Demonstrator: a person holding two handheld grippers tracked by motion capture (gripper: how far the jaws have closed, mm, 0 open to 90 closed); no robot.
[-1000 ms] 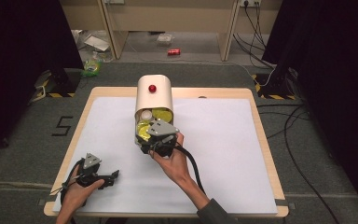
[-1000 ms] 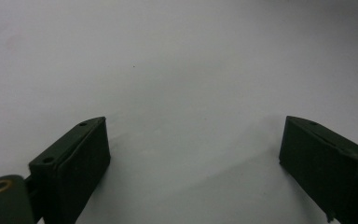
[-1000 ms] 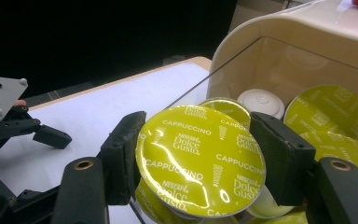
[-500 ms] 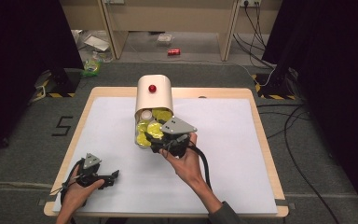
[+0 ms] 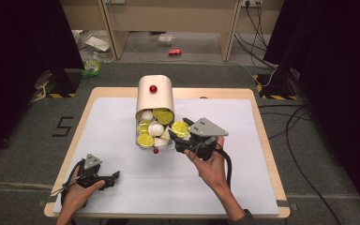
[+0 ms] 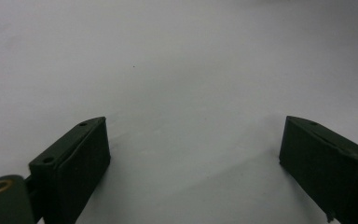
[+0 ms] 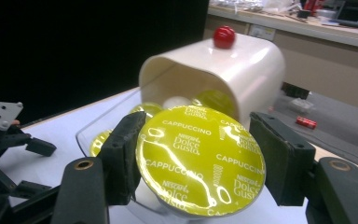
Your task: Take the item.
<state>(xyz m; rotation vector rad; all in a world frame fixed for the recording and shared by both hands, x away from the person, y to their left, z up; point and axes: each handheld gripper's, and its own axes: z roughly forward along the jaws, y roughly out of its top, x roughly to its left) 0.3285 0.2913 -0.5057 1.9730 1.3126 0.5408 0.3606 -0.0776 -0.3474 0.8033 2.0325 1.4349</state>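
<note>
A cream canister [image 5: 153, 96] with a red knob [image 5: 153, 88] lies on its side at the back middle of the white table [image 5: 243, 178]. Several yellow-lidded and white capsules [image 5: 151, 128] spill from its mouth onto a clear tray [image 7: 87, 133]. My right gripper [image 5: 180, 136] is just right of that mouth, shut on a yellow-lidded cappuccino capsule [image 7: 200, 158], whose foil lid faces the camera between the pads. The canister [image 7: 242, 65] stands behind it. My left gripper [image 5: 115, 177] rests at the front left with its jaws wide apart over bare table [image 6: 193, 154].
A small red ball [image 5: 155, 150] sits at the tray's near end. The other gripper [image 7: 4, 135] appears at the left of the right gripper view. A red can [image 5: 174, 52] and litter lie on the floor beyond the table. Cables run along the right.
My right gripper has drawn back to the right and slightly up from the canister's mouth, carrying the yellow capsule with it. The left gripper has stayed put.
</note>
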